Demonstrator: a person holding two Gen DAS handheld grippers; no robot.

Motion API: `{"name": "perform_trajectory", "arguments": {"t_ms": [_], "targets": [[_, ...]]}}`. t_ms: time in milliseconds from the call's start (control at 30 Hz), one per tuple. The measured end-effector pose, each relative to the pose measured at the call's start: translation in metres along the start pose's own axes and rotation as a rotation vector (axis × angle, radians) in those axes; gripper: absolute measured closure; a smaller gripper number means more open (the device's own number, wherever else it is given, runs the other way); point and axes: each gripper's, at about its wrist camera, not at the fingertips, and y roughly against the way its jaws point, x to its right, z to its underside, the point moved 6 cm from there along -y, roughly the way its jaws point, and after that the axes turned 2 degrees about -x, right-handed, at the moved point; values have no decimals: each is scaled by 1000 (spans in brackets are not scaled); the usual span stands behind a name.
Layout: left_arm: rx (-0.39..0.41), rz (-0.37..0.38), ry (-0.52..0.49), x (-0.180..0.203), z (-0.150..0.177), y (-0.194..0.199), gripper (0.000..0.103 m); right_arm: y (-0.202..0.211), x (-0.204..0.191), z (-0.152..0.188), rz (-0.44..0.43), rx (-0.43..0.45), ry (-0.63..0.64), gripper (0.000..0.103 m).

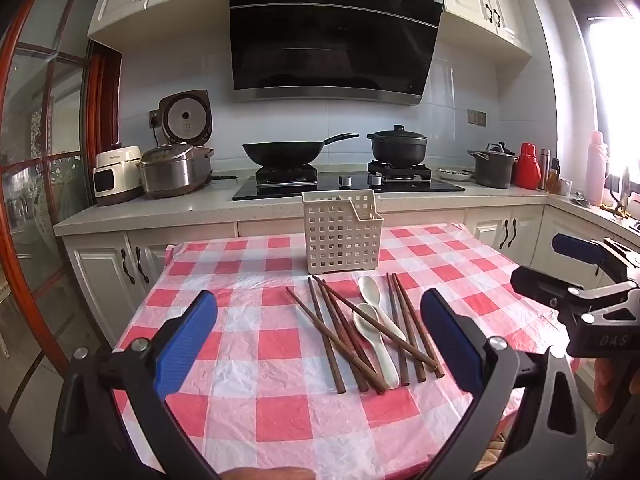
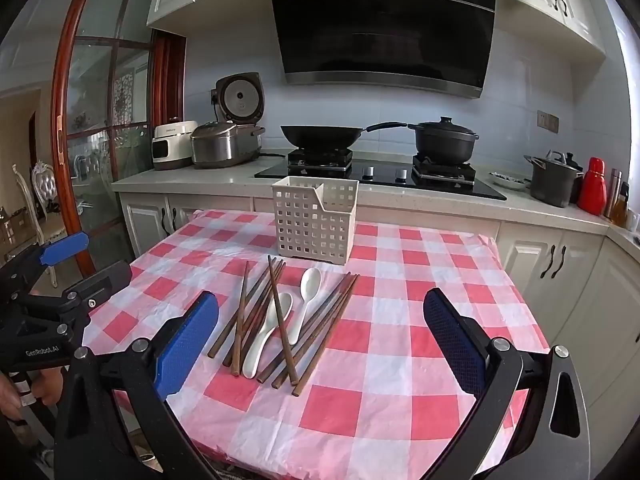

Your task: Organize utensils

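L tongs [image 1: 318,334] wide open, empty | R tongs [image 2: 320,338] wide open, empty

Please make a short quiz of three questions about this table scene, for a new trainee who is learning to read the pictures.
1. True or false: some chopsticks already stand inside the white basket.
2. How many white spoons lie among the chopsticks? A) one B) two C) four
3. Fill in: both the left claw and the right claw are ____ and hold nothing.

Key:
1. False. All the chopsticks lie on the checked tablecloth, in front of the basket.
2. B, two spoons.
3. Open.
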Motion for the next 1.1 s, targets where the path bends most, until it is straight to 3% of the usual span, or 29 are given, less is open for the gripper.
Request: {"name": "perform_trajectory", "arguments": {"t_ms": [1100], "targets": [[-10,10,-2,-4,5,-4,5,-3,-3,6,-7,-5,-9,7]]}}
